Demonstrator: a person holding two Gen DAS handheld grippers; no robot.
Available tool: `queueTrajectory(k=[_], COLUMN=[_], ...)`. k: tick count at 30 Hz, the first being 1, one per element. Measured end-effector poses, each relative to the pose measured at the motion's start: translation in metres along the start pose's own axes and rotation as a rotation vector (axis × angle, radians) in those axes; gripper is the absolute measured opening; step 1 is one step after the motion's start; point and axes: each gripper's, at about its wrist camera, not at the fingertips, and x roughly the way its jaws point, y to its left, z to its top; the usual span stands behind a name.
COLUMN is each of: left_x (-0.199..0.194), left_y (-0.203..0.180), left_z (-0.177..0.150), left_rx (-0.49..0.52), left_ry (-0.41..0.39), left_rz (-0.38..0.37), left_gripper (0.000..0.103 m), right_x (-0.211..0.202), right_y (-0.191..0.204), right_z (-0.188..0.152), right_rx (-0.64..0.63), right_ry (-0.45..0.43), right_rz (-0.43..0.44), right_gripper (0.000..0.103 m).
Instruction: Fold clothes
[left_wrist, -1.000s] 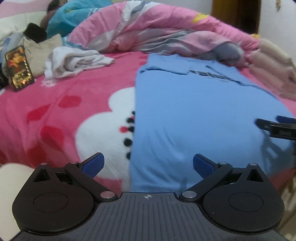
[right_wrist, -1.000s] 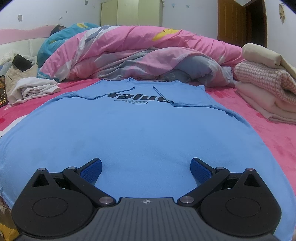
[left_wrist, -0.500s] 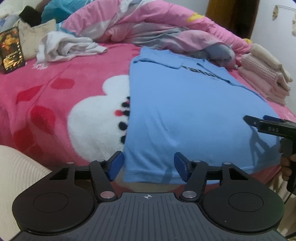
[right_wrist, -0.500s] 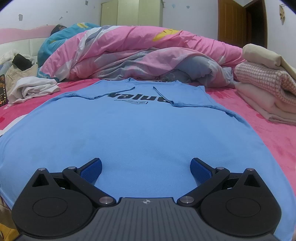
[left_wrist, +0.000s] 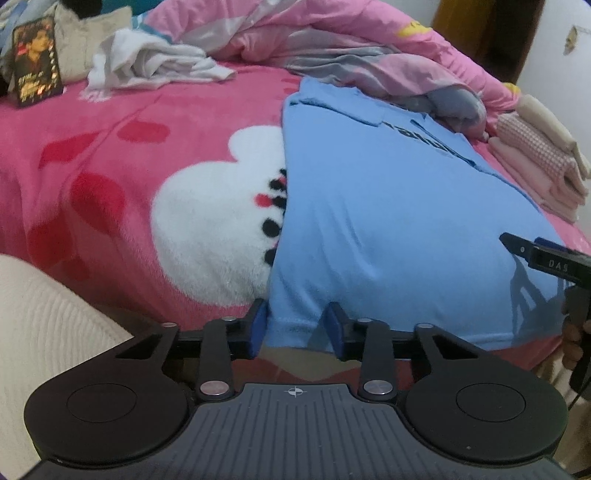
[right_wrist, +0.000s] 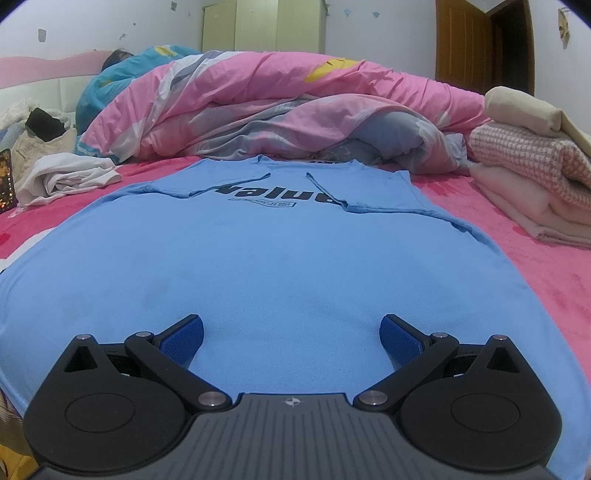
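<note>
One smooth blue T-shirt (right_wrist: 295, 266) lies flat on my fuzzy pink blanket (left_wrist: 110, 177), both sleeves folded in, its hem hanging at the bed's near edge. My left gripper (left_wrist: 297, 328) has just been closing, its jaws now narrow with the shirt's near-left hem corner between the two ribbed blue pads, not clearly pinched; my right gripper (right_wrist: 291, 332) is spread wide and empty over the hem. Beyond sit one puffy quilt (right_wrist: 280, 107) and a stack of folded knits (right_wrist: 532, 177) by the right edge.

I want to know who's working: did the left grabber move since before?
Yes. The left gripper came down toward the blue shirt hem, its jaws just closing around that corner; the pink blanket stayed put.
</note>
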Motion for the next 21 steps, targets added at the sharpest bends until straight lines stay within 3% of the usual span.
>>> queueTrajectory(k=[3,5,7,9,12,14,16,19,21], left_x=[-0.002,-0.005,-0.009,-0.015,-0.024,-0.029,-0.032,-0.035,-0.035], left_y=[0.005,0.008,0.011,0.017,0.022,0.025,0.028,0.029,0.029], left_z=[0.0,0.001,0.002,0.005,0.01,0.012,0.014,0.017,0.019], left_rx=[-0.051,-0.081,-0.116,-0.181,-0.242,-0.275,-0.315,-0.349,-0.366], left_ry=[0.014,0.019,0.023,0.031,0.023,0.016,0.014,0.016,0.019], left_rz=[-0.028,-0.05,-0.079,-0.15,-0.217,-0.245,-0.272,-0.306,-0.328], left_gripper=[0.012,0.008,0.006,0.005,0.004,0.004,0.004,0.003,0.003], right_x=[-0.002,-0.009,-0.025,-0.036,-0.043,-0.025,0.0,0.032,0.047], right_y=[-0.002,-0.006,-0.011,-0.017,-0.023,-0.019,-0.002,0.026,0.041], right_z=[0.006,0.013,0.018,0.015,0.004,-0.016,-0.047,-0.092,-0.114], right_rx=[0.021,0.061,0.139,0.254,0.458,0.645,0.851,1.136,1.294], right_ry=[0.028,0.045,0.018,-0.003,0.004,0.117,0.278,0.492,0.597], right_rz=[0.013,0.031,0.115,0.312,0.644,0.863,1.026,1.177,1.207], right_gripper=[0.103,0.103,0.102,0.1,0.083,0.072,0.071,0.071,0.077])
